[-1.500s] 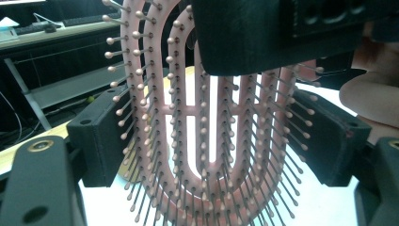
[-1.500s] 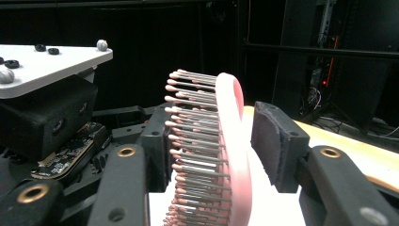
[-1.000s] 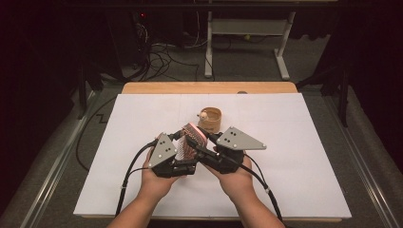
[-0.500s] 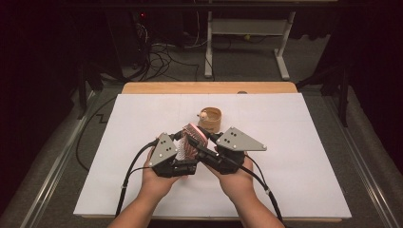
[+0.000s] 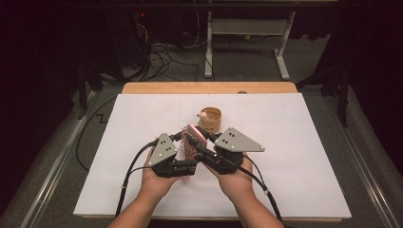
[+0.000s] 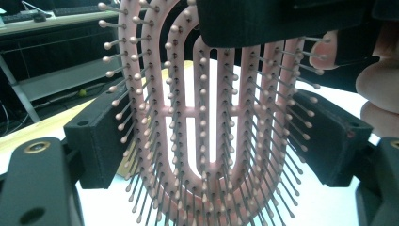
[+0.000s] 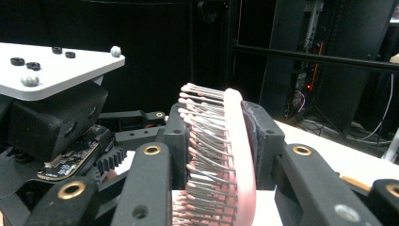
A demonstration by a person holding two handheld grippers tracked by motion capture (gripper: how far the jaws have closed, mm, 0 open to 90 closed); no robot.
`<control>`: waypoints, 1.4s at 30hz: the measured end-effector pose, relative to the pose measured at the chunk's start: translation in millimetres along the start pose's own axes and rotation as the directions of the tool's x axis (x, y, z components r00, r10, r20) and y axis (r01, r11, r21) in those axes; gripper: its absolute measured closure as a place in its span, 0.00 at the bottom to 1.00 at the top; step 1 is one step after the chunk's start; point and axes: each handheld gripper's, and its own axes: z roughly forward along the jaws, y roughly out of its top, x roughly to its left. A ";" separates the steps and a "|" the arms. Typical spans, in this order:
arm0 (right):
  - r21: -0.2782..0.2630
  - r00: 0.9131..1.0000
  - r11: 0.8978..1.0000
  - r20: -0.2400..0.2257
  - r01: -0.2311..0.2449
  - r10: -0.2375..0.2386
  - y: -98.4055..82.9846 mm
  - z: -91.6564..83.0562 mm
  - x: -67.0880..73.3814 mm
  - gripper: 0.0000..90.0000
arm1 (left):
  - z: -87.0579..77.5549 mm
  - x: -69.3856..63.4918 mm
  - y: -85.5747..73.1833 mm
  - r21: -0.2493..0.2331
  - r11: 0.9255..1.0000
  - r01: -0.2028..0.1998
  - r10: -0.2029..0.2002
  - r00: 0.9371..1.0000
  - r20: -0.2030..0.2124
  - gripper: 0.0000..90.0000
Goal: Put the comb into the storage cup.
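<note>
Surface: white sheet over a wooden table (image 5: pixel 142 88), dark room and loose cables behind.
Brush: pink vented hairbrush (image 5: pixel 192 142) held off the sheet at mid-table between both grippers, bristles toward the left one.
Right gripper (image 7: pixel 221 141): jaws have just been closing and now pinch the brush front to back — one pad on the bristle tips, the other on its smooth back.
Left gripper (image 6: pixel 211 136): jaws spread wide, one on each side of the brush head; whether the pads press its edges I cannot tell.
Nearby: small round wooden holder (image 5: pixel 210 119) with a pale ball at its rim, just beyond the grippers.
Risk: bristles give under the pad, so the brush could twist or slide out of the right grip — more likely if the left lets go early.
</note>
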 end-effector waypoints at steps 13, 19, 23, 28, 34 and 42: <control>0.001 1.000 1.000 0.000 0.007 -0.007 2.8 -1.0 -0.3 0.78 | -0.9 -0.6 -0.1 -0.004 1.000 0.007 -0.007 1.000 0.012 0.21; 0.000 1.000 1.000 0.003 0.007 -0.007 5.0 -1.7 -1.1 0.79 | -1.1 -0.2 1.5 -0.004 1.000 0.008 -0.008 1.000 0.015 0.21; -0.007 1.000 1.000 0.004 0.004 -0.004 5.3 -1.8 -1.8 0.79 | -1.4 0.1 2.0 -0.005 1.000 0.008 -0.008 1.000 0.017 0.21; -0.003 1.000 1.000 0.002 0.001 -0.001 6.2 -2.3 -2.7 0.79 | -1.0 -0.1 2.4 -0.006 1.000 0.011 -0.011 1.000 0.021 0.20; -0.001 1.000 1.000 0.006 0.006 -0.006 6.4 -2.7 -4.0 0.80 | 0.2 -0.2 2.2 -0.002 1.000 0.015 -0.015 1.000 0.023 0.20; -0.003 1.000 1.000 0.011 0.004 -0.004 6.1 -3.1 -5.1 0.81 | 0.6 -0.3 2.0 -0.002 1.000 0.016 -0.016 1.000 0.025 0.20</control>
